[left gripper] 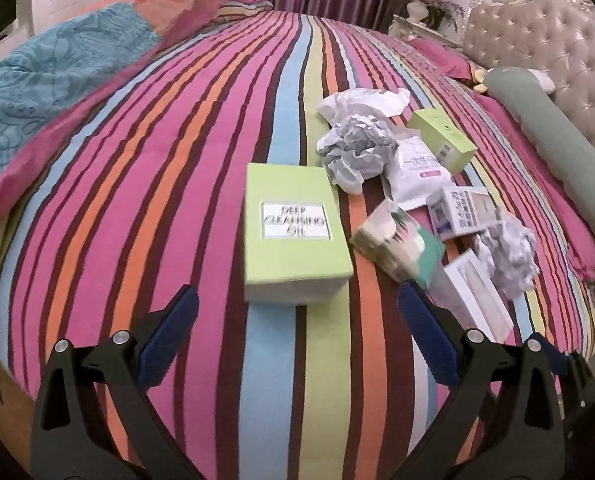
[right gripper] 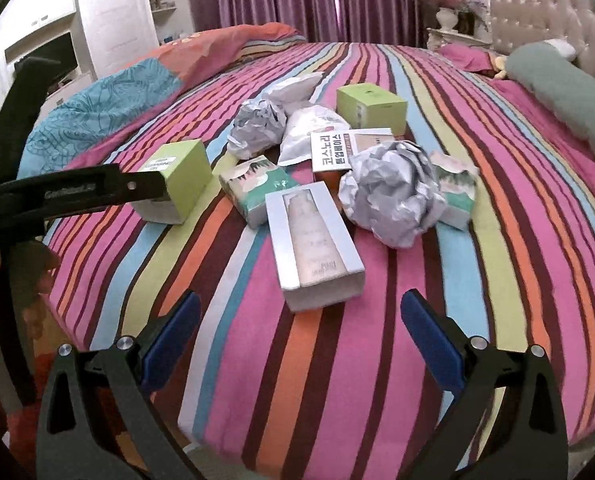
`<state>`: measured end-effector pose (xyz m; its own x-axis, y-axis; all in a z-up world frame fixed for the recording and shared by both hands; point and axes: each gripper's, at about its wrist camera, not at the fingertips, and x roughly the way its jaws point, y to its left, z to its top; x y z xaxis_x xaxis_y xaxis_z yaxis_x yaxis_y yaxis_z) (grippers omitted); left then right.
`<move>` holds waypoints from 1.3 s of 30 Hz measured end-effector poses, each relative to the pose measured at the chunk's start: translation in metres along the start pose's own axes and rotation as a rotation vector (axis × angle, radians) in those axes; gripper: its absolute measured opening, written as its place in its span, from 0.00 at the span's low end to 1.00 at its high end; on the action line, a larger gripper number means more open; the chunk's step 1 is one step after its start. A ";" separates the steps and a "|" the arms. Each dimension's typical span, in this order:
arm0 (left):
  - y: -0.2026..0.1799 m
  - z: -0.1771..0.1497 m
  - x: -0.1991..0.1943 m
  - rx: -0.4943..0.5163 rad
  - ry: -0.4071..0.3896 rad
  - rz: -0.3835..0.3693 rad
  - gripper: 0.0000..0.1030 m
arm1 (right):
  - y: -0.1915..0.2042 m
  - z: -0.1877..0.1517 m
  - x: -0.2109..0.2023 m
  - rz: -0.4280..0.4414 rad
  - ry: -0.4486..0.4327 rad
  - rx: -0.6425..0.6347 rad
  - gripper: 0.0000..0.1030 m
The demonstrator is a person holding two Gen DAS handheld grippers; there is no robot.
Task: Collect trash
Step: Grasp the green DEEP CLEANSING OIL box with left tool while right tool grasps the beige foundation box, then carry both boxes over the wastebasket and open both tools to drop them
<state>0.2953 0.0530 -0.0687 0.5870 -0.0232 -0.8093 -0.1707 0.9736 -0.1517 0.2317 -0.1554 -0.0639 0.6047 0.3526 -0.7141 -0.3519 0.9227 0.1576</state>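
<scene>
- One striped bed (right gripper: 377, 360) carries all the trash, heaped in a loose pile toward its near right part.
- Two paper balls sit in the pile: a far one (right gripper: 257, 126) by a white pouch (right gripper: 309, 130), and a bigger near one (right gripper: 393, 196).
- Several boxes lie around them: a green box (left gripper: 293, 236) lettered "Deep Cleansing Oil" at the left edge of the pile, a second green box (right gripper: 371, 106) at the far side, a grey box (right gripper: 317, 248) nearest the right tongs, and two small patterned cartons (right gripper: 255, 188) (right gripper: 455, 184).
- The left gripper (left gripper: 297, 308) stands wide, holding nothing, lined up just short of the green box.
- The right gripper (right gripper: 299, 312) is also spread wide and empty, facing the grey box's near end.
- Step, as I judge it: the first reach; nothing is lifted yet. No bin or bag shows.
- Next move calls for straddling the green box across its narrow sides, then squeezing; the soft bedding may let it tip.
</scene>
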 end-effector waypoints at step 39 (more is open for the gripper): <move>0.013 -0.038 -0.046 0.074 -0.058 -0.027 0.55 | 0.001 -0.015 -0.050 0.081 0.019 0.208 0.48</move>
<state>0.2360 0.0582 -0.0554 0.6355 -0.0387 -0.7711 -0.0966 0.9869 -0.1291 0.1905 -0.1750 -0.0378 0.5664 0.4258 -0.7056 -0.2425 0.9044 0.3510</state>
